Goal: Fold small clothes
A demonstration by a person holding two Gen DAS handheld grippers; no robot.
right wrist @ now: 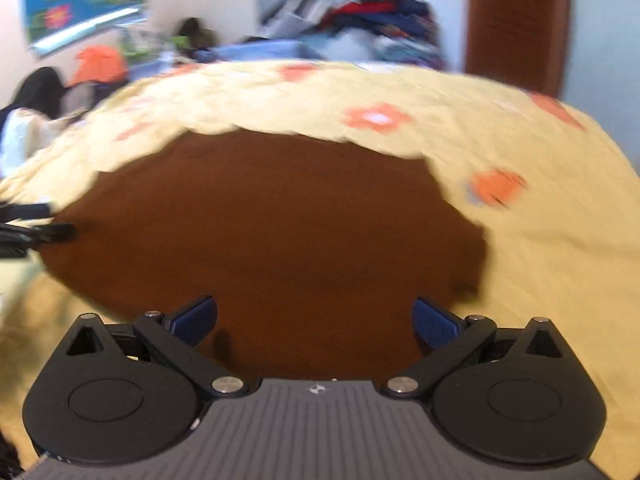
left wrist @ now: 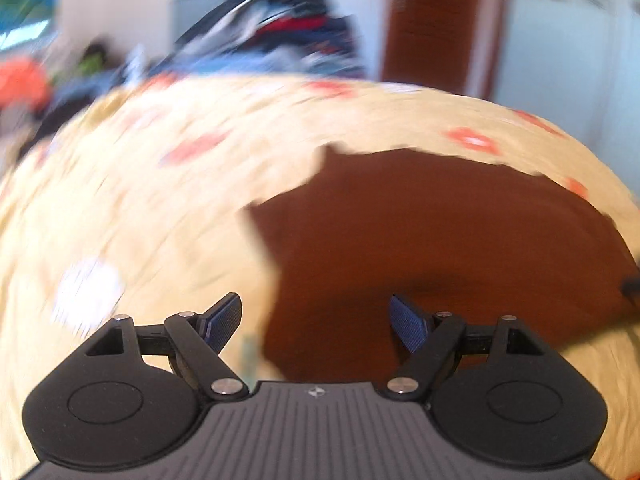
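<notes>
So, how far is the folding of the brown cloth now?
Done: the brown cloth garment lies flat on the yellow flowered bedsheet; how many folds it has, blur hides. In hand: nothing; the left gripper and right gripper are open and empty above it. Left: gripping and folding it, then the clothes pile behind.

A bed (right wrist: 540, 240) is covered by a pale yellow sheet (left wrist: 140, 208) printed with orange flowers. A brown garment (right wrist: 260, 220) is spread flat on it. Beyond the garment, at the bed's far edge, a heap of clothes (right wrist: 360, 12) is piled.
</notes>
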